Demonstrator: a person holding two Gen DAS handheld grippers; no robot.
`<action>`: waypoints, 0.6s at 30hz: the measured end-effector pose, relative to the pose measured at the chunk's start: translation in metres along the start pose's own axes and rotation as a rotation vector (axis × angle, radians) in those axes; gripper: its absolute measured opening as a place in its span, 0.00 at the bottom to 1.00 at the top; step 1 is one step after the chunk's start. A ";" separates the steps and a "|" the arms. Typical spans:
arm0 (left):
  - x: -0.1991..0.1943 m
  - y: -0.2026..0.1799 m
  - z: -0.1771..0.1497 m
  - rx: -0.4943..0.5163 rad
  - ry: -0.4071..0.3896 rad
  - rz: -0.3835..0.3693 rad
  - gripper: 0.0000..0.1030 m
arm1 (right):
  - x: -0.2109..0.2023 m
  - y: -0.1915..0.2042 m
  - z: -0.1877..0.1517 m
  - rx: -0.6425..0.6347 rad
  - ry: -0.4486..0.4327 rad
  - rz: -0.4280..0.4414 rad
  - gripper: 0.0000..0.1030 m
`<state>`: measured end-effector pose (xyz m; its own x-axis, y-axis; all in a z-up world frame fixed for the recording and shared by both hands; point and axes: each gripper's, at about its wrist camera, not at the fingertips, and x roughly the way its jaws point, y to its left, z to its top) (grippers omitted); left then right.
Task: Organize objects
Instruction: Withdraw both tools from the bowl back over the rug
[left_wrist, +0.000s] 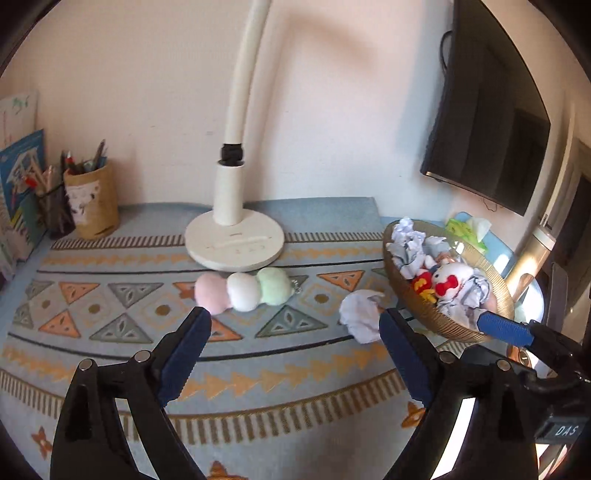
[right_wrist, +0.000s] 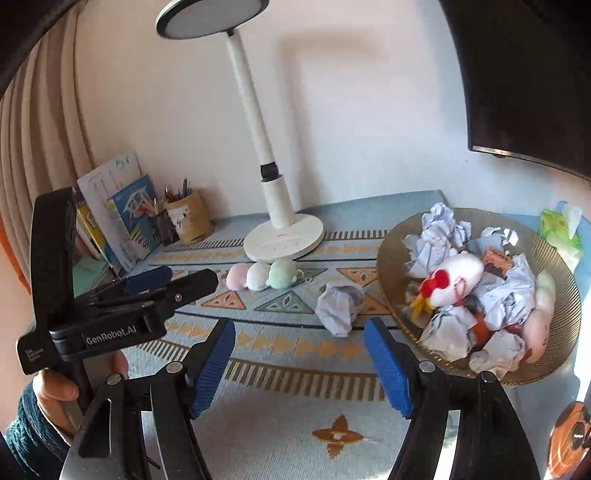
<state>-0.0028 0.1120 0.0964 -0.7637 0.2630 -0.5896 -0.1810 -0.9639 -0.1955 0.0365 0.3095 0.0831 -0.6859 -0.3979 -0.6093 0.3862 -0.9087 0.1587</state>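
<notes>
Both tools spread wide over the patterned table.
The left tool (left_wrist: 295, 325) and right tool (right_wrist: 299, 332) grip nothing; the crumpled white paper ball (right_wrist: 338, 306) lies just beside the woven round basket (right_wrist: 384, 258).

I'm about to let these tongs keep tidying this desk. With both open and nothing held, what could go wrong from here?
1. The crumpled paper ball lies close beside the basket; the right tongs may nudge the rim.
2. The basket is heaped with paper and a white plush toy; more items could spill.
3. The three-ball plush lies near the lamp base; the left tongs could bump it.
</notes>
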 end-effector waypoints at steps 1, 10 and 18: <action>-0.001 0.016 -0.008 -0.045 0.013 0.024 0.94 | 0.011 0.006 -0.008 -0.023 0.015 -0.004 0.69; 0.016 0.075 -0.061 -0.203 0.075 0.209 0.94 | 0.043 -0.005 -0.026 -0.019 0.050 -0.109 0.83; 0.024 0.058 -0.062 -0.107 0.110 0.240 0.94 | 0.046 -0.013 -0.026 0.020 0.061 -0.126 0.84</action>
<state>0.0062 0.0652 0.0224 -0.7038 0.0360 -0.7095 0.0678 -0.9908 -0.1176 0.0161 0.3063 0.0328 -0.6890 -0.2726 -0.6715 0.2863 -0.9536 0.0933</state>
